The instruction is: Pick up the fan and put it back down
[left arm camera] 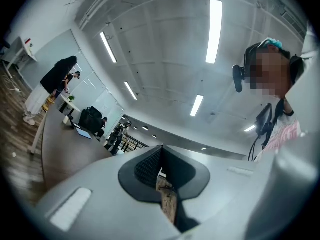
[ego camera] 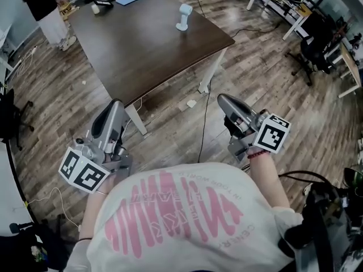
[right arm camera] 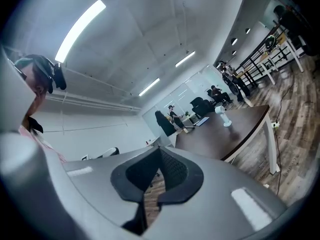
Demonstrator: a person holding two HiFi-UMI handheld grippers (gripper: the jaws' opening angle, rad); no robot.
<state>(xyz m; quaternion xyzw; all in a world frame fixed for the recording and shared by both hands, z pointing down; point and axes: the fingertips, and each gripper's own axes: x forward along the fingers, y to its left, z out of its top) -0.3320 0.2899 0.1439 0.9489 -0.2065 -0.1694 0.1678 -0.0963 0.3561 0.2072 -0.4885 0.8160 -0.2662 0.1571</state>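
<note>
Brown table (ego camera: pixel 136 50): white fan (ego camera: pixel 184 17) upright | black cable (ego camera: pixel 205 123) on floor (ego camera: pixel 170 137) | left gripper (ego camera: pixel 115 104), right gripper (ego camera: pixel 224 100): jaws closed, empty

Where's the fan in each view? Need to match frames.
Head view: fan upper centre, upright on the table.
Left gripper view: not visible.
Right gripper view: right of centre, on the table.
Shared landmark: the dark table, in all three.
</note>
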